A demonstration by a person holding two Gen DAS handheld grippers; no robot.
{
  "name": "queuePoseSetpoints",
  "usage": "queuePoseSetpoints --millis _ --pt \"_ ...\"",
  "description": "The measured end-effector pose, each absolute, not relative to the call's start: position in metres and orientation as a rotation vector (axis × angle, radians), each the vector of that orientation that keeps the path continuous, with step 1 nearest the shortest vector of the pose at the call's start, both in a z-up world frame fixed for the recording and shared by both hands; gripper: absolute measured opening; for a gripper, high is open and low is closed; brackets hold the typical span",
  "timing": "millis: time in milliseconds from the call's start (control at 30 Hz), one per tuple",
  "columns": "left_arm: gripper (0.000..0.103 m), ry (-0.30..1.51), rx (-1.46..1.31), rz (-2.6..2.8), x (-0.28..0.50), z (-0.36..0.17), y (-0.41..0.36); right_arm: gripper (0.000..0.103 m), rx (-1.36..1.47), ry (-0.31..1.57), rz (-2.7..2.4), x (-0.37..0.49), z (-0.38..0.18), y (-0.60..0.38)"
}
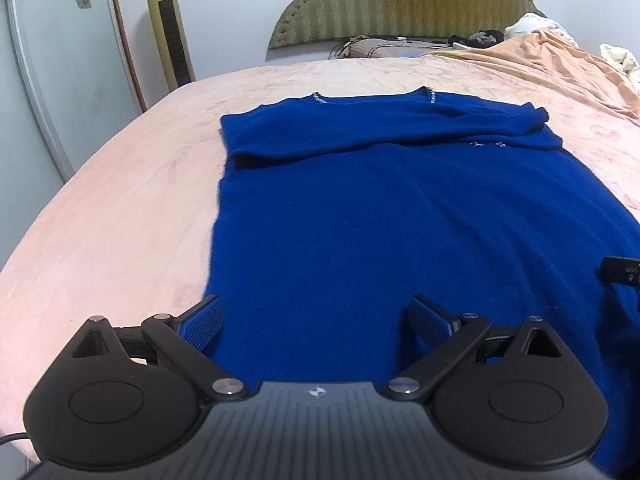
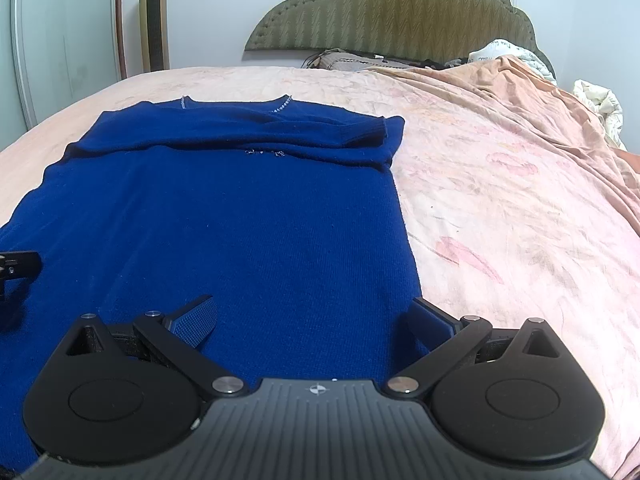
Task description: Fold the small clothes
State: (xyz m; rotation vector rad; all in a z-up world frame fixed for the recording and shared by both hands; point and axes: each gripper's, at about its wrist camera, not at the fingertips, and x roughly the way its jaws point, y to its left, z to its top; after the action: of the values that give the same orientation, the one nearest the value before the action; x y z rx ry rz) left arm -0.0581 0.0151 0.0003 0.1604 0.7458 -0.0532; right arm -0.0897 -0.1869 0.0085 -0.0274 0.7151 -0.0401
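A deep blue knit sweater [image 1: 384, 216] lies flat on the pink bed [image 1: 120, 208], neckline at the far end, both sleeves folded across the chest. It also shows in the right wrist view [image 2: 224, 216]. My left gripper [image 1: 316, 312] is open over the sweater's near left hem corner. My right gripper [image 2: 316, 312] is open over the near right hem corner, its right finger at the sweater's side edge. Part of the right gripper shows at the left wrist view's right edge [image 1: 622, 270]. Part of the left gripper shows at the right wrist view's left edge [image 2: 18, 264].
A padded olive headboard [image 2: 396, 12] stands at the far end with pillows and a rumpled blanket [image 2: 520, 92] on the right. A gold tower fan [image 1: 170, 28] and a white wardrobe door [image 1: 56, 60] stand left of the bed.
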Motion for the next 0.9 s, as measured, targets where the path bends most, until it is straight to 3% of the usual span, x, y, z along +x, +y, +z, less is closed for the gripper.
queuePoseSetpoints --millis 667,900 --pt "0.100 0.863 -0.020 -0.195 -0.080 0.000 0.101 0.102 0.135 0.759 0.108 -0.120 0.013 -0.228" --pt "0.099 0.873 -0.062 -0.318 -0.089 0.000 0.101 0.089 0.216 0.811 0.118 -0.143 0.013 -0.262"
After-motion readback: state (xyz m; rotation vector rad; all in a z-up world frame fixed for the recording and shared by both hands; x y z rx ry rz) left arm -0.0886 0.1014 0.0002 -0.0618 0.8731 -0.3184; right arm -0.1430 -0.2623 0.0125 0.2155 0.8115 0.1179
